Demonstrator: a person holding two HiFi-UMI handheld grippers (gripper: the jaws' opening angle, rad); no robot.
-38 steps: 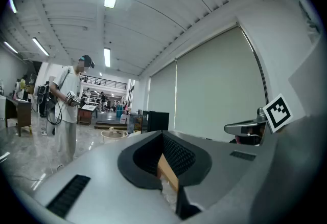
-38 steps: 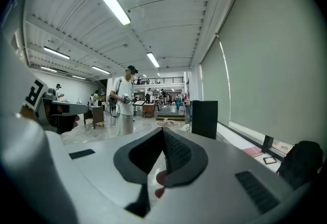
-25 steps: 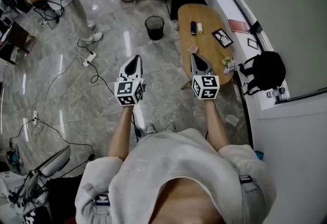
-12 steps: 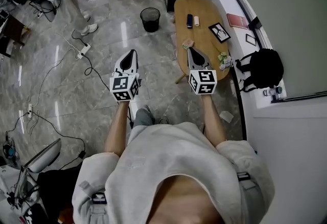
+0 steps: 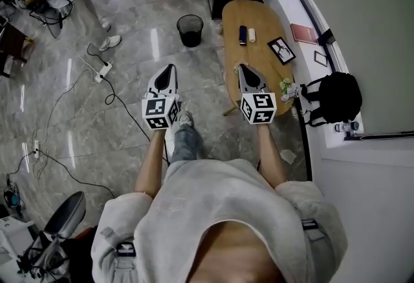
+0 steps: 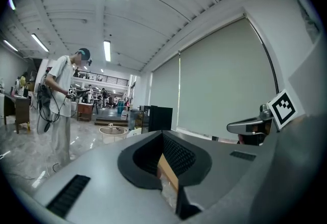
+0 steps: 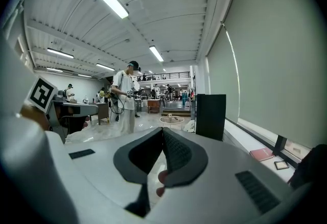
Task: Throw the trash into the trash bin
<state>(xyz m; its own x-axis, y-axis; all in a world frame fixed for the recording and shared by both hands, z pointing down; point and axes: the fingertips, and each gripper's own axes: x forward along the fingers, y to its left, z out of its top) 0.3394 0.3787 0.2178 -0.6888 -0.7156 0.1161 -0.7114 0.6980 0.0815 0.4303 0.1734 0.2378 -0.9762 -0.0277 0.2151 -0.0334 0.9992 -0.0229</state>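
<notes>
Left gripper (image 5: pixel 167 71): jaws clamped on tan scrap (image 6: pixel 167 169); right gripper (image 5: pixel 242 69): jaws pinched on pink scrap (image 7: pixel 160 177); both near level, aimed ahead, likely for carrying; trash bin (image 5: pixel 190 37) on floor well ahead, beside wooden table (image 5: pixel 252 13).

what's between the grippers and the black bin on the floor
Nothing visible. Bare floor runs from the left gripper, shut on a tan scrap, and the right gripper, shut on a reddish piece, to the trash bin. The wooden table stands off to the right.
</notes>
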